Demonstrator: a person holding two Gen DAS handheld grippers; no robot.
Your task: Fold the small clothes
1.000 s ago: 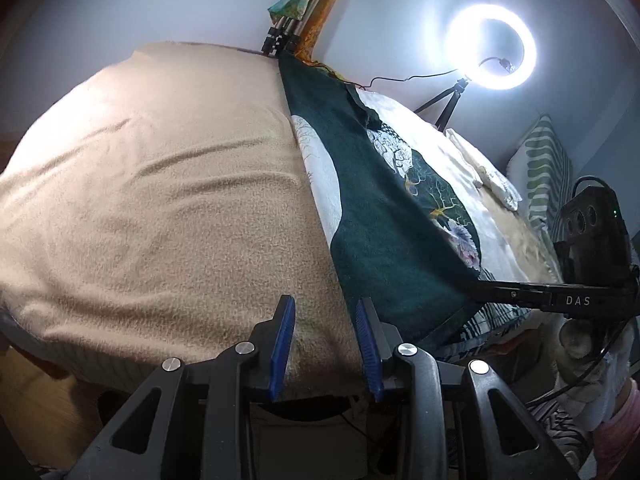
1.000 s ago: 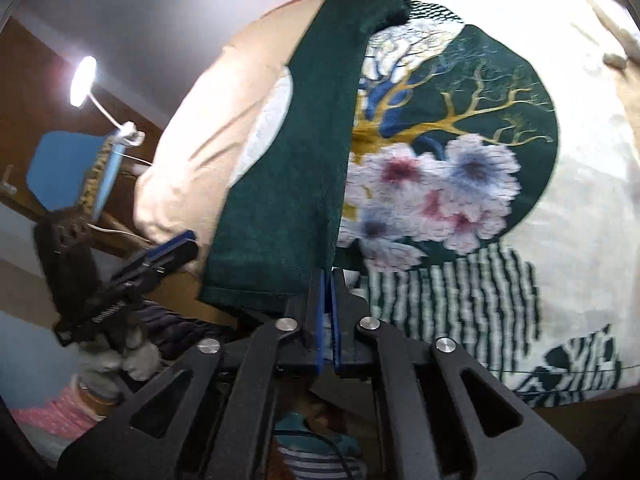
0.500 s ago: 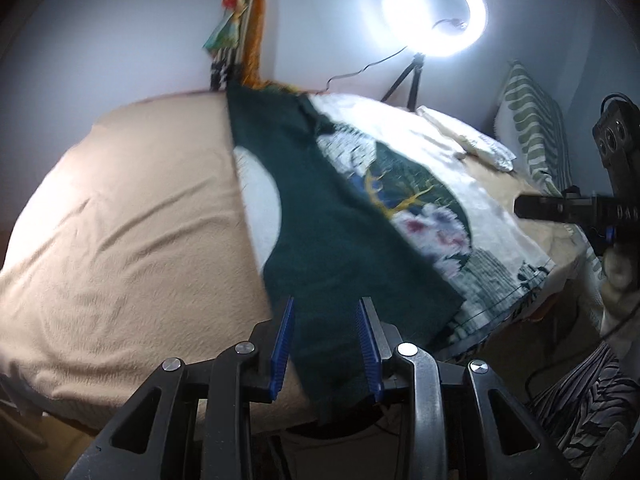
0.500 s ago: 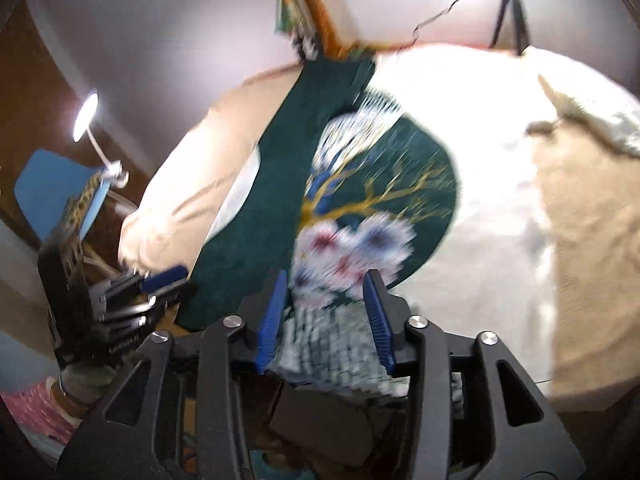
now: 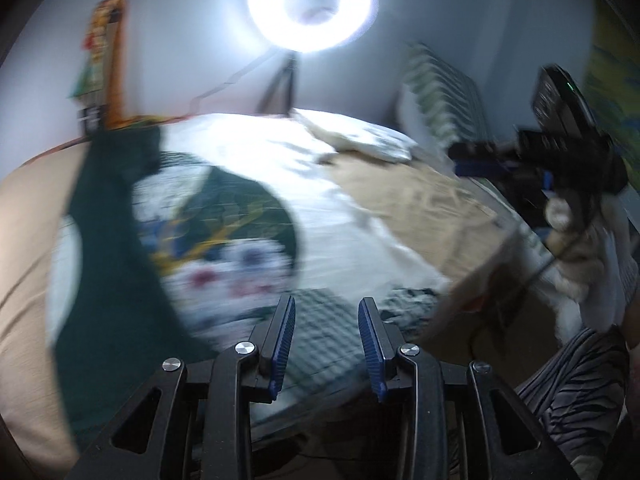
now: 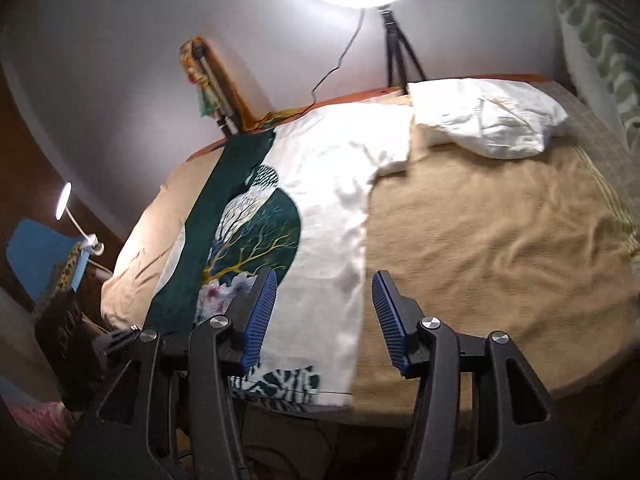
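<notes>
- Two hand-held grippers are over the near edge of the bed (image 6: 500,240), and neither one is holding anything.
- A second ago the right hand-held gripper (image 6: 324,316) had its jaws pressed together at the hem of the printed T-shirt (image 6: 332,208). Its jaws have just been opening; now they stand spread, nothing is between the pads, and the shirt lies flat on the bed beyond and below them.
- The left hand-held gripper (image 5: 326,344) is moderately spread and empty. Its view is blurred, and it has swung from the dark green side of the shirt toward the striped hem, which is now just ahead of its fingers.
- On the side away from the right gripper, a dark green strip lies over the shirt along its long edge; it looks like one side already folded in.
- My judgement: the first lengthwise fold is made and released, and the next grasp is probably on the white side, in front of the right gripper.
- No container is visible in either view, so nothing is stored in one.
- Further beyond the right gripper, a white crumpled cloth (image 6: 488,120) lies near the far edge of the bed, next to the shirt.
</notes>
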